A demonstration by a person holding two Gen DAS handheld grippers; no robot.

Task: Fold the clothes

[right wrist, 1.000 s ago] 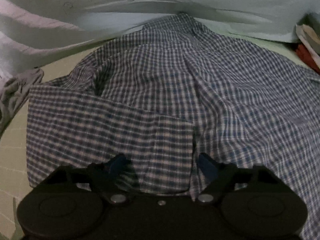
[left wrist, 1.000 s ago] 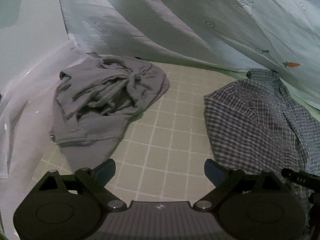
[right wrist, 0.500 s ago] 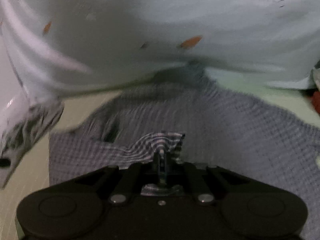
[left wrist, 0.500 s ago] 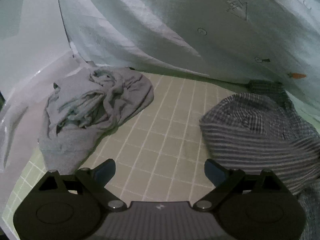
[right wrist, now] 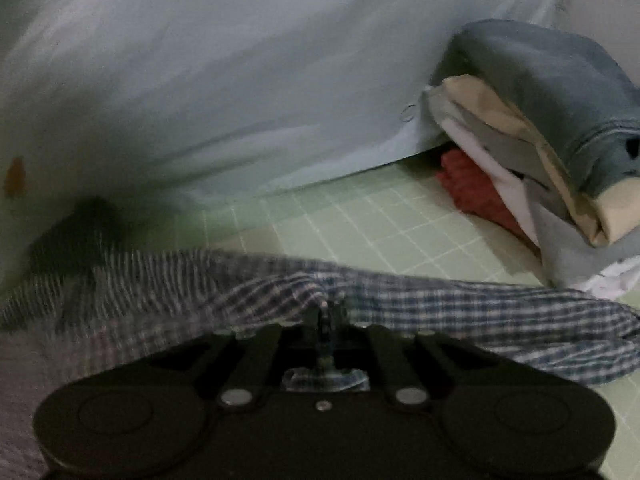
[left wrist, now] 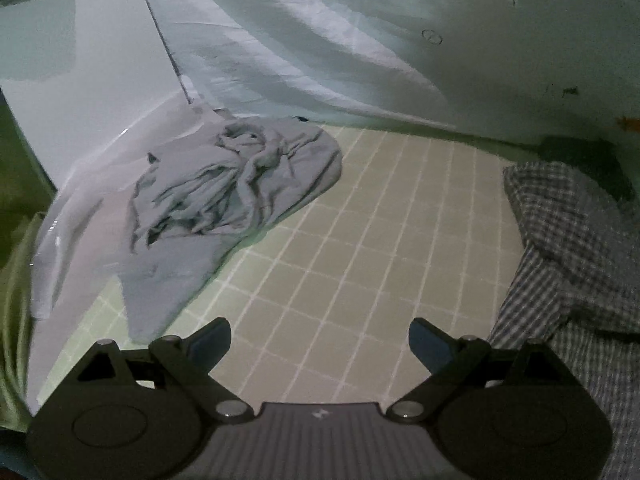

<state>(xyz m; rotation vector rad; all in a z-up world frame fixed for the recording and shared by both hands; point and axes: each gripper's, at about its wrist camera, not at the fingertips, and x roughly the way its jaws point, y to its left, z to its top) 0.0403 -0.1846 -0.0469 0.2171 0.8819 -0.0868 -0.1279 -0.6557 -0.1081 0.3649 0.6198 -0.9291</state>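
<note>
A blue-and-white checked shirt (left wrist: pixel 568 240) lies at the right of the green grid mat (left wrist: pixel 360 248) in the left wrist view. My right gripper (right wrist: pixel 326 312) is shut on a fold of the checked shirt (right wrist: pixel 460 312) and holds it lifted, stretched across the view. My left gripper (left wrist: pixel 320 340) is open and empty, above the mat between the shirt and a crumpled grey garment (left wrist: pixel 224 192) at the left.
A pale sheet with carrot prints (left wrist: pixel 360 40) hangs behind the mat. A stack of folded clothes (right wrist: pixel 540 152) sits at the right on the mat (right wrist: pixel 360 216), with a red item (right wrist: pixel 472 192) under it. White plastic (left wrist: pixel 72 208) borders the left.
My right gripper shut on the checked shirt, lifted it and swung right towards the folded stack. My left gripper drew back and stayed open.
</note>
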